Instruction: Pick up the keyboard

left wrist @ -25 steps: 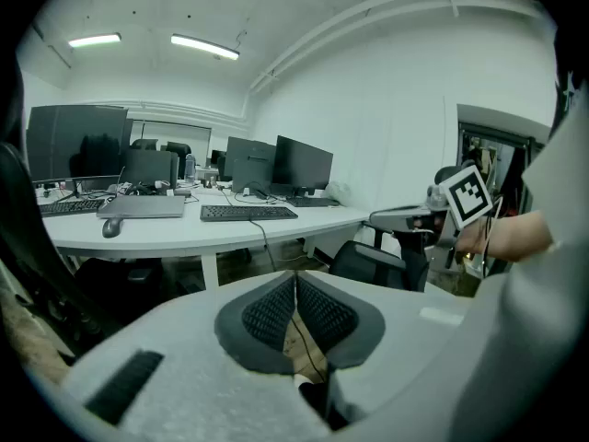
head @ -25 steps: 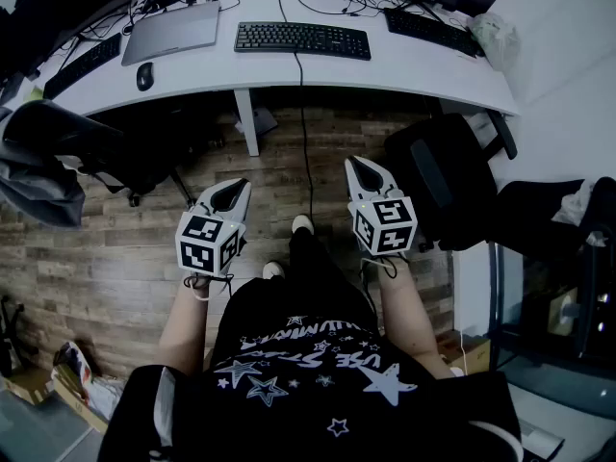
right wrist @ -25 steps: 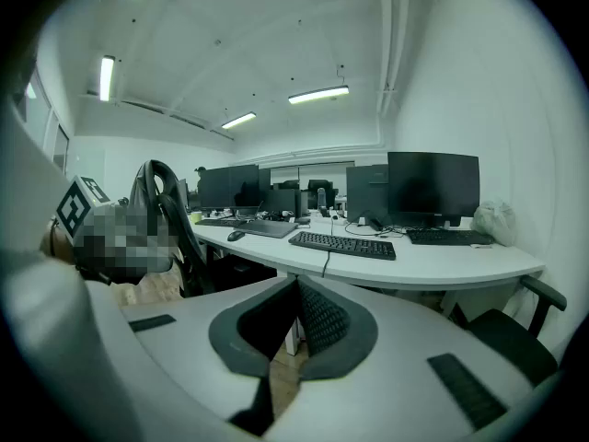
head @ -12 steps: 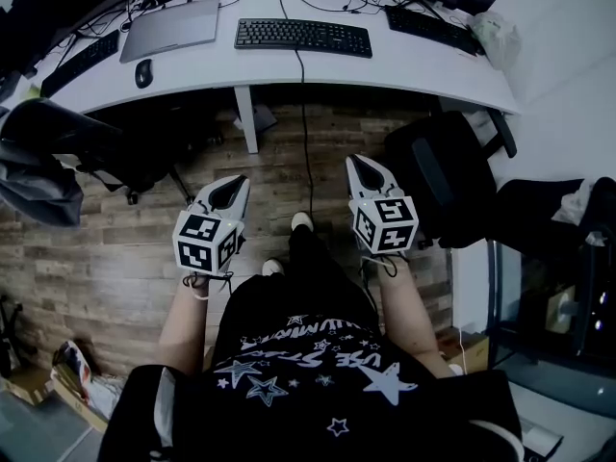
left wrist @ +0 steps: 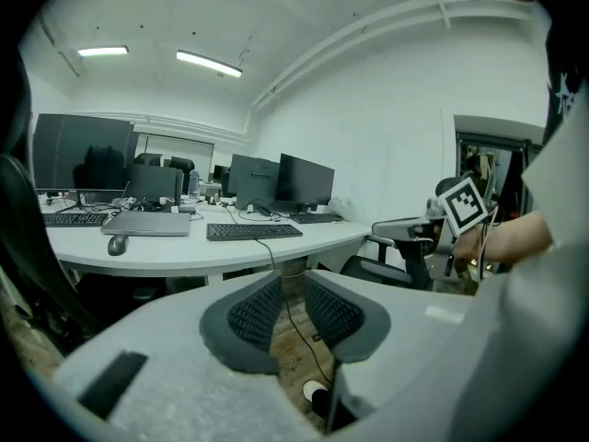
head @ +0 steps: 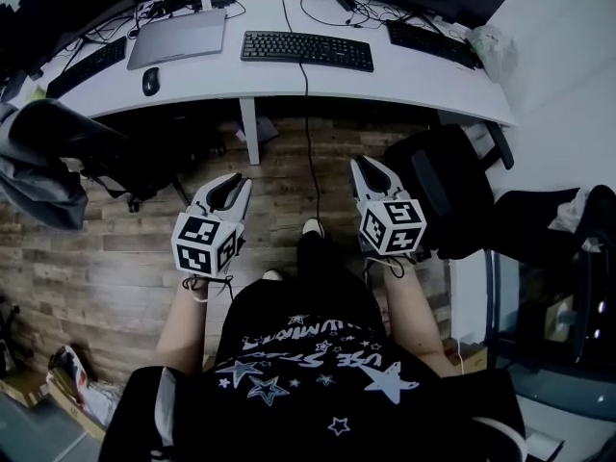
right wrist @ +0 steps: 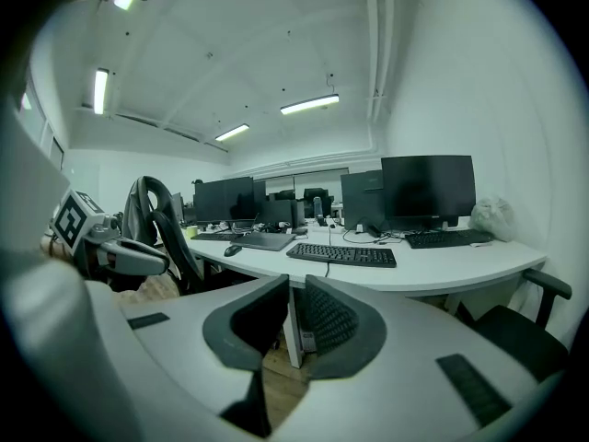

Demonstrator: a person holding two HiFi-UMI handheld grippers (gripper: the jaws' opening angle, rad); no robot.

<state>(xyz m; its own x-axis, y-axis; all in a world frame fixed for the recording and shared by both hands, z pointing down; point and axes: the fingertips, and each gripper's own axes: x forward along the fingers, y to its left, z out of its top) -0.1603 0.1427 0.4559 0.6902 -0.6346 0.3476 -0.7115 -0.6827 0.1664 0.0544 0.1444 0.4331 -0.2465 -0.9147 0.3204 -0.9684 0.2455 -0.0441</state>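
The black keyboard (head: pixel 306 51) lies flat in the middle of the white desk (head: pixel 404 70), its cable dropping over the front edge. It also shows in the left gripper view as the keyboard (left wrist: pixel 254 231) and in the right gripper view as the keyboard (right wrist: pixel 341 254). My left gripper (head: pixel 231 183) and right gripper (head: pixel 367 166) hang side by side over the wooden floor, well short of the desk. Both point toward it. The jaws of the left gripper (left wrist: pixel 293 282) and the right gripper (right wrist: pixel 294 288) are opening, a narrow gap shows, and nothing is between them.
On the desk are a closed laptop (head: pixel 178 37), a mouse (head: pixel 149 81), a second keyboard (head: pixel 430 29) at right and another keyboard (head: pixel 87 64) at left, with monitors behind. A black office chair (head: pixel 448 186) stands right of me, a jacket-draped chair (head: pixel 48 152) at left.
The desk and keyboard have slid slightly lower in the head view. Both grippers stay at about the same spots over the floor.
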